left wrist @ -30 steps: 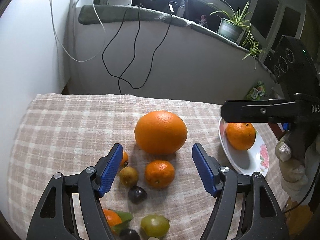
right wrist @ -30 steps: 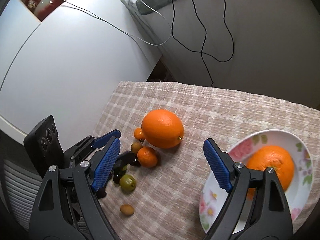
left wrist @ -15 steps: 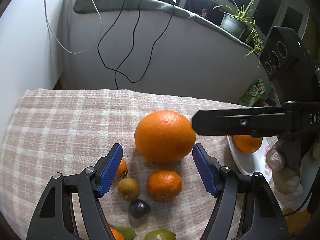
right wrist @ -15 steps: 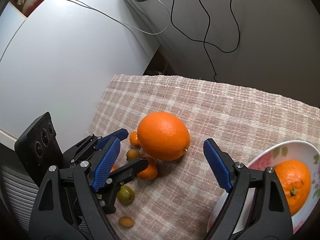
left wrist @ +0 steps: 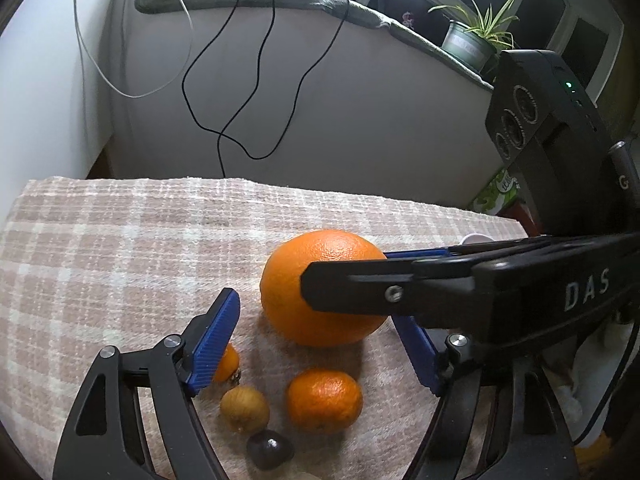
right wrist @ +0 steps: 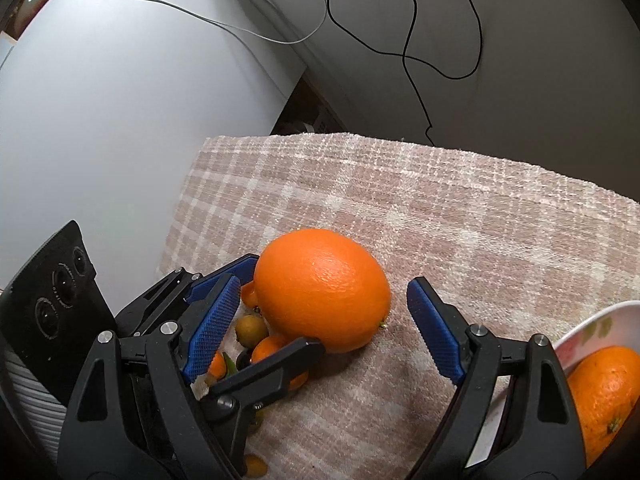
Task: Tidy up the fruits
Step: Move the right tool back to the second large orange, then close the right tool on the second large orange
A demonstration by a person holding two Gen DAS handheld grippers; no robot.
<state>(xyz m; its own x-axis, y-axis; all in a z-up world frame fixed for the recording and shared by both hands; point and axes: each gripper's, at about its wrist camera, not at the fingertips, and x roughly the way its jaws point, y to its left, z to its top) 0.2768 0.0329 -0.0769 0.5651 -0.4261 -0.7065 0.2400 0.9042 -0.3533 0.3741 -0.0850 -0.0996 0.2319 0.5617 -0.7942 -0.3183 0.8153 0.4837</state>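
A large orange (left wrist: pixel 296 292) (right wrist: pixel 320 288) lies on the checked cloth. My right gripper (right wrist: pixel 320 336) is open, its blue pads on either side of the orange, not touching it. My left gripper (left wrist: pixel 320 340) is open just short of the same orange; the right gripper's black finger (left wrist: pixel 400 288) crosses in front. Below the orange lie a mandarin (left wrist: pixel 324 400), a small brown fruit (left wrist: pixel 245 409), a dark plum (left wrist: pixel 269 449) and a small orange fruit (left wrist: pixel 226 364). A second orange (right wrist: pixel 604 396) sits in the floral plate (right wrist: pixel 592 324) at the right.
The checked cloth (left wrist: pixel 120 248) covers the table, which ends at a grey wall with hanging cables (left wrist: pixel 240 80). A white cabinet (right wrist: pixel 120 120) stands left of the table. A potted plant (left wrist: pixel 468 40) sits on the ledge. More small fruits (right wrist: pixel 256 464) lie near the front edge.
Both grippers moved forward toward the large orange. The right gripper swung left from the plate and now straddles the orange. Both stayed open.
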